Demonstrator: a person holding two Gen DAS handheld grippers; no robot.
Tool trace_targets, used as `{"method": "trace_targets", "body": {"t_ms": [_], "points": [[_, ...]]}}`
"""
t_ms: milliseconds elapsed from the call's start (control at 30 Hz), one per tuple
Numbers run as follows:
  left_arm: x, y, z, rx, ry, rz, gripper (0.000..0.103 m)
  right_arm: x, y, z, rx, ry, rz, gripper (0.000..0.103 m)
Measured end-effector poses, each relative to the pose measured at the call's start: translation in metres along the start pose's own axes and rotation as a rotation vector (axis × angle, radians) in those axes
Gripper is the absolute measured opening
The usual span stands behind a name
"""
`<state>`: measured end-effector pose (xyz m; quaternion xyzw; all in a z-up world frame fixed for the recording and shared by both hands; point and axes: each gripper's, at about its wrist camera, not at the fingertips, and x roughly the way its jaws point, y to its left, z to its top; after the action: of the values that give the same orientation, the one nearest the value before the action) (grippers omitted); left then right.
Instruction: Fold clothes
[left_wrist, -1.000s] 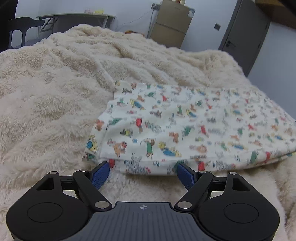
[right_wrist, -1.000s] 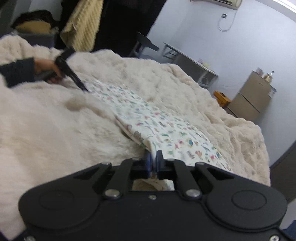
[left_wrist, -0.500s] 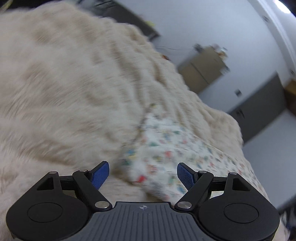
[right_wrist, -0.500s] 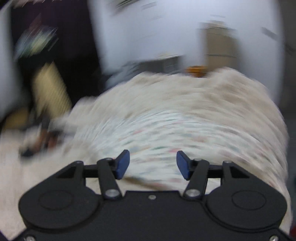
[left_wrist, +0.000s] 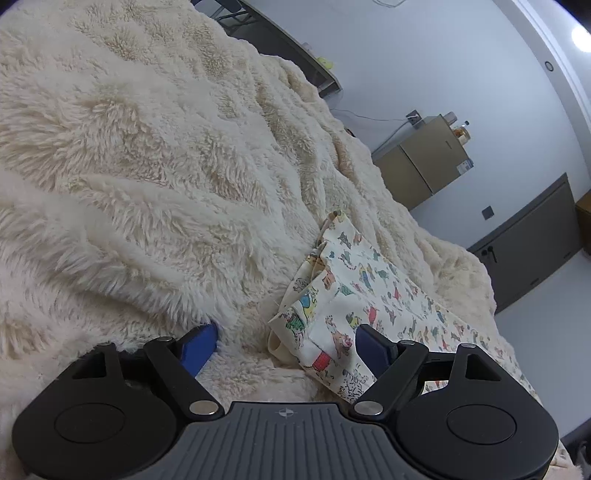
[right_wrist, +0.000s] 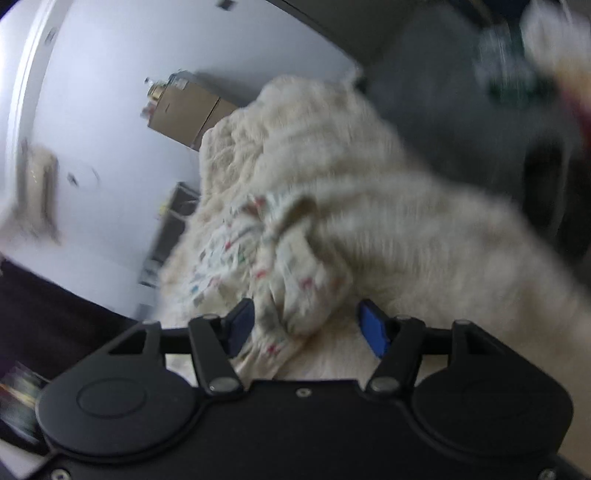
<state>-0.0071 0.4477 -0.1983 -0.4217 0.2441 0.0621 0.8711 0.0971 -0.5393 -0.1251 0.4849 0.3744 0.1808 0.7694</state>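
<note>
**Garment corners sit between both open grippers**

Garment (left_wrist: 373, 295) first: my left gripper (left_wrist: 284, 345) is spread wide with nothing pinched. Its left finger (left_wrist: 195, 347) presses into the blanket (left_wrist: 147, 184), and its right finger (left_wrist: 373, 347) lies on the printed cloth, with the folded corner between the two. My right gripper (right_wrist: 306, 325) is equally wide and empty, a bunched end of the garment (right_wrist: 291, 273) sitting in its gap; that view is blurred, so I cannot tell layers there.

The garment lies on the blanket, folded at least once, running away from the left gripper toward the door (left_wrist: 528, 240).

I judge the next grasp is in hand. To do it well I would push each gripper forward until every layer of the corner is between the pads, keep the lower finger out of the pile, then close both together.
</note>
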Motion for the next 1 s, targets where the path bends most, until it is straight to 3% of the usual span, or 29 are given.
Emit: {"method": "trace_targets", "body": {"t_ms": [100, 367, 467, 533, 600, 700, 767, 833, 1000], "points": [[0.001, 0.001, 0.0, 0.004, 0.0, -0.005, 0.08, 0.004, -0.019, -0.005, 0.132, -0.005, 0.135, 0.058], [0.003, 0.002, 0.0, 0.02, 0.002, -0.012, 0.084, 0.019, -0.011, -0.016, 0.12, 0.012, 0.137, 0.055], [0.003, 0.002, 0.0, 0.02, 0.002, -0.016, 0.085, 0.034, -0.025, -0.019, 0.192, -0.102, 0.25, 0.054], [0.003, 0.002, 0.0, 0.021, 0.001, -0.016, 0.085, 0.044, -0.029, -0.017, 0.228, -0.144, 0.283, 0.039], [0.003, 0.002, -0.001, 0.021, 0.0, -0.016, 0.085, 0.054, -0.024, -0.014, 0.232, -0.201, 0.278, 0.029], [0.002, 0.003, -0.001, 0.023, 0.001, -0.014, 0.085, 0.062, -0.002, -0.024, 0.182, -0.311, 0.235, 0.03], [0.002, 0.004, -0.001, 0.023, 0.0, -0.015, 0.085, 0.065, 0.005, -0.027, 0.18, -0.339, 0.198, 0.031], [0.002, 0.005, 0.0, 0.024, 0.001, -0.016, 0.085, 0.068, 0.007, -0.028, 0.181, -0.353, 0.178, 0.04], [0.002, 0.004, -0.001, 0.023, 0.0, -0.015, 0.085, 0.09, 0.013, -0.026, 0.189, -0.391, 0.125, 0.037]]}}
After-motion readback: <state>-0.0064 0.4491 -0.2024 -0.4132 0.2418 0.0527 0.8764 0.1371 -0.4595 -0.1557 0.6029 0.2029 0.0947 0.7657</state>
